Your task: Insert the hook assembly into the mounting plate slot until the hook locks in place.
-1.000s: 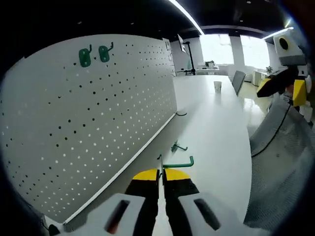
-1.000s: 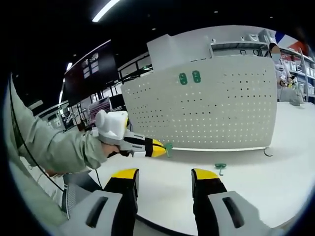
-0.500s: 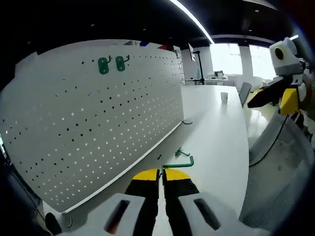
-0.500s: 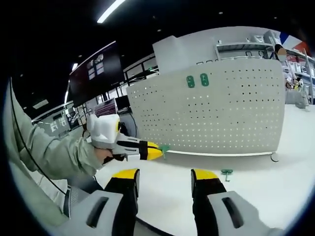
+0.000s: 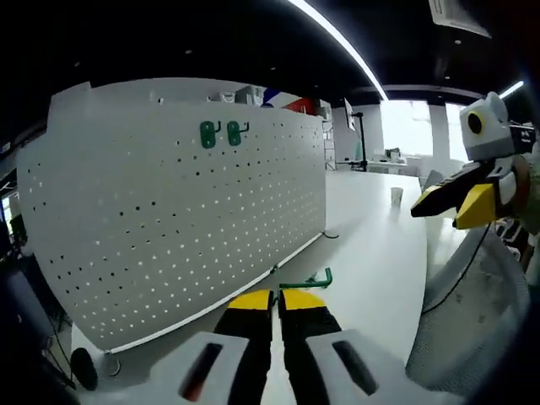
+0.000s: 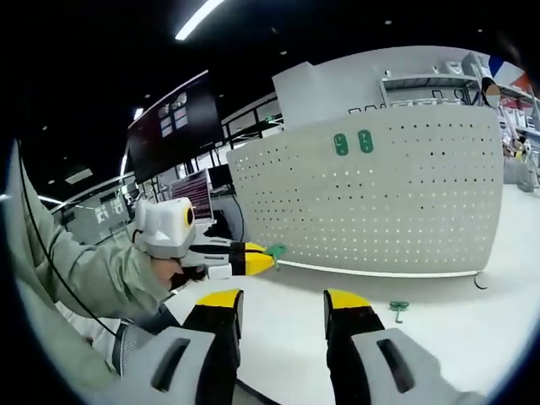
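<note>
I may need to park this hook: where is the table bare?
Bare white table spreads before the pegboard, apart from a loose green hook. The pegboard holes are free below its two mounted hooks.

Green hook (image 5: 305, 279) partly hidden between the closed jaws of the left hand-held gripper (image 5: 276, 297); gripped end not visible. Two mounted hooks (image 5: 222, 133) on the pegboard (image 5: 186, 211) too small to tell shape or seating. Loose hook (image 6: 398, 309) on the counter (image 6: 439, 321) too small to make out. Pegboard's lower left corner lost in dark blur.
</note>
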